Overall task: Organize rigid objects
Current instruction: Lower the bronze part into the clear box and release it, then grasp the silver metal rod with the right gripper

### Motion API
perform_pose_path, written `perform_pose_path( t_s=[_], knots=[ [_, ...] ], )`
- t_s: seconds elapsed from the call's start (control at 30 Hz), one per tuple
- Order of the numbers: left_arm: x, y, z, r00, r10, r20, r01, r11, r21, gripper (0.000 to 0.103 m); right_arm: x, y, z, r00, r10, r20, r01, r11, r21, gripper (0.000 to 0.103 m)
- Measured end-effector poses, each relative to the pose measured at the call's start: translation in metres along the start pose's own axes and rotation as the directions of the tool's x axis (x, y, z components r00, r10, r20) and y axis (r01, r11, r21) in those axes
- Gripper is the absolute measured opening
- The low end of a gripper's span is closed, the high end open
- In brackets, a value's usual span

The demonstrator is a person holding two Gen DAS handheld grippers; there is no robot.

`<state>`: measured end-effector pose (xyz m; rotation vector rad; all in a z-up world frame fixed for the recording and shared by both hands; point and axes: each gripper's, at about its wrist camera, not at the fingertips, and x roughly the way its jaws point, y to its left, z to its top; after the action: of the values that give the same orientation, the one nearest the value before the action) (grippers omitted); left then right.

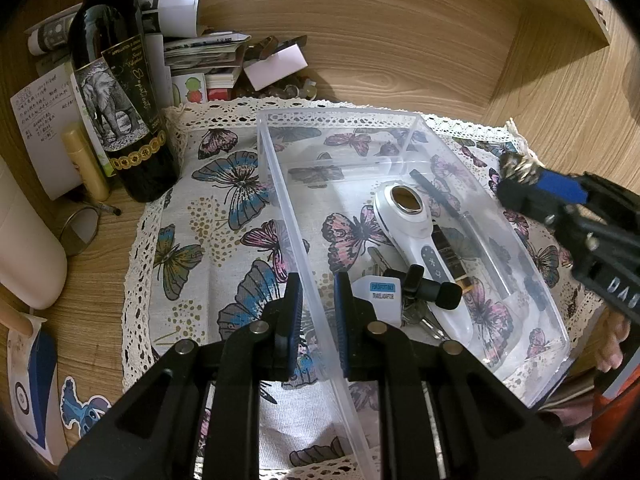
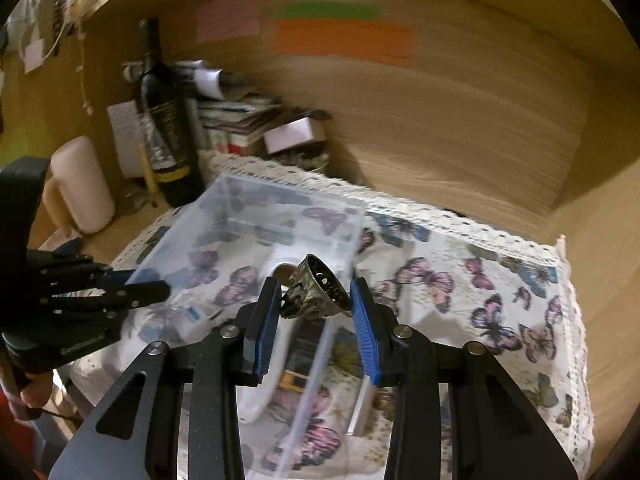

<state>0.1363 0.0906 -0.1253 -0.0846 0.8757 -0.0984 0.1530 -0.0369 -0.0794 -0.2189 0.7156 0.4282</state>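
A clear plastic bin lies on a butterfly cloth. It holds a white handheld device, a white travel adaptor, a black clip microphone, keys and a black pen. My left gripper is shut on the bin's left wall, one pad on each side. In the right wrist view, my right gripper is shut on a bronze openwork ornament and holds it above the bin near its right wall. The left gripper shows there on the bin's far corner.
A dark wine bottle stands at the cloth's back left, before a pile of papers. A cream bottle, a yellow tube and a small round mirror lie to the left. Wooden walls close off the back and right.
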Motion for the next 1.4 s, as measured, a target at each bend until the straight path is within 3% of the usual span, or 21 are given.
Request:
perform_pose_path(
  t_s=[0.27,0.47,0.53,0.57,0.83,1.07,1.23,1.4],
  knots=[
    [0.001,0.001,-0.001,1.000,-0.005,0.003,0.006,1.000,-0.003,0.015,0.029,0.016,-0.003,0.995,0.057,-0.083,-0.060,0.998,-0.030,0.033],
    [0.001,0.001,-0.001,1.000,-0.005,0.002,0.005,1.000,-0.002,0.015,0.037,0.024,0.000,0.992,0.088,-0.091,-0.091,0.995,-0.029,0.035],
    [0.000,0.001,-0.001,1.000,-0.005,0.003,0.005,1.000,-0.003,0.015,0.036,0.026,0.002,0.993,0.079,-0.090,-0.082,0.996,-0.037,0.052],
    [0.000,0.001,-0.001,1.000,-0.005,0.003,0.005,1.000,-0.002,0.015,0.034,0.026,0.002,0.994,0.076,-0.079,-0.079,0.996,-0.036,0.054],
    [0.001,0.001,-0.001,1.000,-0.006,0.003,0.006,1.000,-0.003,0.015,0.011,0.005,0.003,0.999,0.032,-0.024,-0.033,0.999,-0.002,0.054],
    [0.001,0.000,-0.002,1.000,-0.004,0.004,0.004,1.000,0.001,0.015,-0.016,-0.031,-0.003,0.997,-0.078,0.010,0.077,0.996,0.054,0.054],
    [0.001,0.000,-0.002,1.000,-0.003,0.004,0.003,1.000,0.002,0.015,-0.025,-0.058,-0.014,0.988,-0.153,-0.003,0.153,0.984,0.093,0.054],
    [0.001,0.000,-0.002,1.000,-0.003,0.005,0.003,1.000,0.001,0.015,-0.012,-0.068,-0.030,0.986,-0.154,-0.068,0.160,0.983,0.095,0.054]
  ],
)
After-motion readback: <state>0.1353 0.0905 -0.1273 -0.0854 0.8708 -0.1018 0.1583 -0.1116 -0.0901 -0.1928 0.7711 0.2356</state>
